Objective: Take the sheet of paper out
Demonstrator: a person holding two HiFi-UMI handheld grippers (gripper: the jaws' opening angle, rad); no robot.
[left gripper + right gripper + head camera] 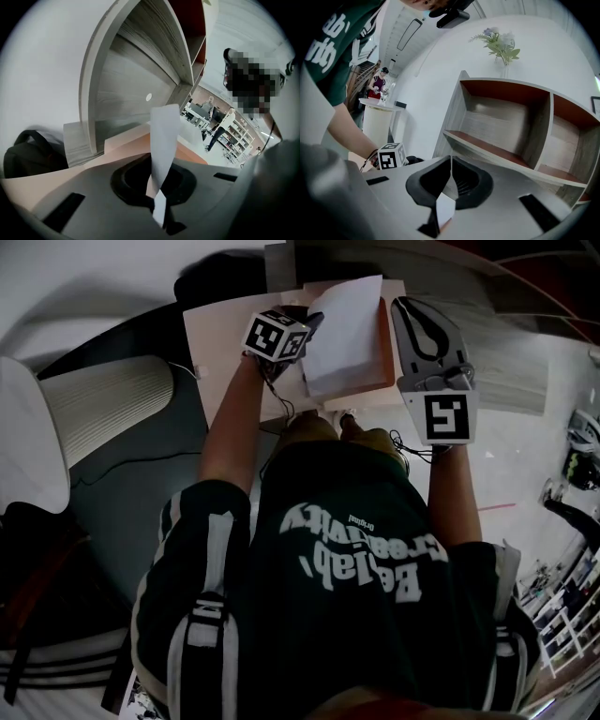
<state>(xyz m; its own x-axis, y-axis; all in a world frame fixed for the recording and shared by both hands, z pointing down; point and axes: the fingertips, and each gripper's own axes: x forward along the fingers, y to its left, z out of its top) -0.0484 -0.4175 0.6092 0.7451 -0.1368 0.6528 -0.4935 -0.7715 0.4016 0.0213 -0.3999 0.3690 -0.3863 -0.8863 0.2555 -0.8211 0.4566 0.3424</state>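
A white sheet of paper (345, 332) stands tilted above an orange folder (385, 351) on the pale pink table (217, 334). My left gripper (309, 334), under its marker cube, is shut on the sheet's left edge. In the left gripper view the sheet (164, 136) rises straight up from between the closed jaws of the left gripper (159, 206). My right gripper (412, 307) lies along the folder's right side. In the right gripper view, the right gripper (449, 185) has its jaws closed on a thin white-and-orange edge (444, 210), apparently the folder's.
A white ribbed pedestal (108, 404) stands left of the table. Behind the table is a grey shelf unit with red-brown insides (511, 126), and a vase of flowers (499, 44) is on top of it. A black bag (28, 150) lies at the table's far left. People stand in the distance.
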